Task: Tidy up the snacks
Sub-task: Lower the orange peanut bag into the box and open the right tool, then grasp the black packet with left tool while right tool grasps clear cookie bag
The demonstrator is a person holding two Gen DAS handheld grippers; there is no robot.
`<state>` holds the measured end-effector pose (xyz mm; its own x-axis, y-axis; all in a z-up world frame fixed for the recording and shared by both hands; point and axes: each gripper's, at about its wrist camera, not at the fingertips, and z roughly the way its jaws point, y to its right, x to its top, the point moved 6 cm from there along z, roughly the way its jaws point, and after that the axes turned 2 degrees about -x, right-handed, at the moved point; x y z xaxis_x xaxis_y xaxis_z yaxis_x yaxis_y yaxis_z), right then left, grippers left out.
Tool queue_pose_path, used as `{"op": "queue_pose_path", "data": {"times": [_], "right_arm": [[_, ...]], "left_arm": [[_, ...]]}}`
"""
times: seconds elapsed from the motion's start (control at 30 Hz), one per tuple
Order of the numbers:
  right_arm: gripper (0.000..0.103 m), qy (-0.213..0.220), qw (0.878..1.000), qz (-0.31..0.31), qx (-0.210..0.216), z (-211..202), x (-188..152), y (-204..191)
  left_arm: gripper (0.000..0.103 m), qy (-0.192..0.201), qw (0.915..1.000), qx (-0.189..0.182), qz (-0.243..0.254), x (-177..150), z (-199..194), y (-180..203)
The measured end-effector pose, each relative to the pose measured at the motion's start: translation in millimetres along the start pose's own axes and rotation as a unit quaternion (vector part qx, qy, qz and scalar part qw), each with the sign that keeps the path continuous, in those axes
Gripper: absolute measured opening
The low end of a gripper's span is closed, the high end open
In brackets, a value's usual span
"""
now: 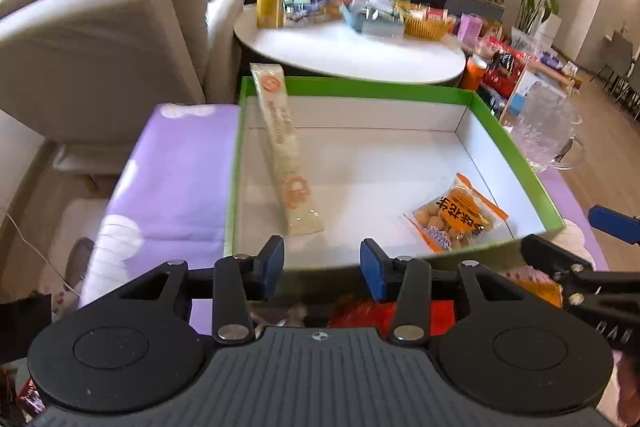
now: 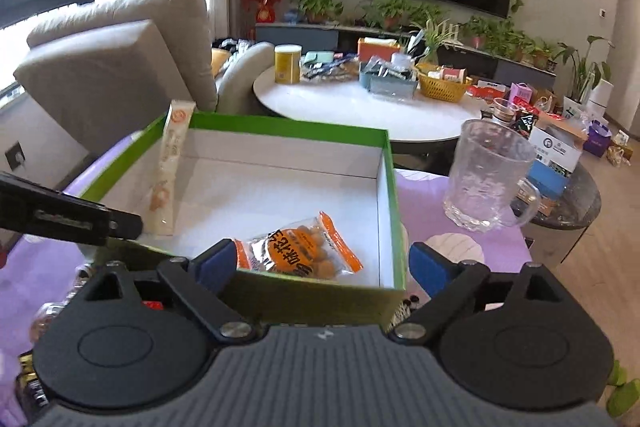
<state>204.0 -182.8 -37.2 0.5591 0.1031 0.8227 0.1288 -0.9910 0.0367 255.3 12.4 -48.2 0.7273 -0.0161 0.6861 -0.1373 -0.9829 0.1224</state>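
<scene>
Snacks lie two to the box: a long, pale stick-shaped packet [image 1: 286,151] with an orange round emblem near each end, and a clear packet of coated peanuts [image 1: 456,213] with orange edges and bold dark characters on an orange label. The stick packet leans slantwise, its lower end on the white floor of the box and its upper end propped over the far green rim at the left corner; the peanut packet lies flat on the floor toward the near right corner, well apart from it. One box [image 1: 516,155] holds them both, shallow, green outside and white inside, set on a lilac tablecloth [image 1: 176,179] with white patches. Beside the box to the right stands one clear glass mug [image 2: 484,179] with a handle, upright on the cloth. More wrapped snacks, red and orange, show only in part under the near edge, too hidden to count. Left gripper [image 1: 322,263] hangs before the near wall of the box, blue pads apart with nothing between them. Right gripper [image 2: 322,265] stands wider apart, straddling the near right corner of the box without pressing it.
</scene>
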Motion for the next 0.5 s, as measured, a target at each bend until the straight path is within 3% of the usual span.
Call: {"op": "queue_pose_path", "data": {"times": [0.13, 0.3, 0.5], "right_arm": [[0.068, 0.001, 1.0, 0.006, -0.009, -16.7, -15.8, 7.6], [0.068, -0.03, 0.999, 0.032, -0.019, -20.7, -43.8, 18.3], [0.068, -0.046, 0.998, 0.046, -0.017, -27.3, -62.5, 13.3]], "left_arm": [[0.044, -0.006, 0.9995, 0.001, -0.03, -28.7, -23.4, -25.6], [0.044, -0.025, 0.9972, 0.018, -0.068, -65.1, -37.7, -56.9], [0.044, -0.032, 0.997, 0.0, -0.071, -91.5, -54.9, -58.9]]}}
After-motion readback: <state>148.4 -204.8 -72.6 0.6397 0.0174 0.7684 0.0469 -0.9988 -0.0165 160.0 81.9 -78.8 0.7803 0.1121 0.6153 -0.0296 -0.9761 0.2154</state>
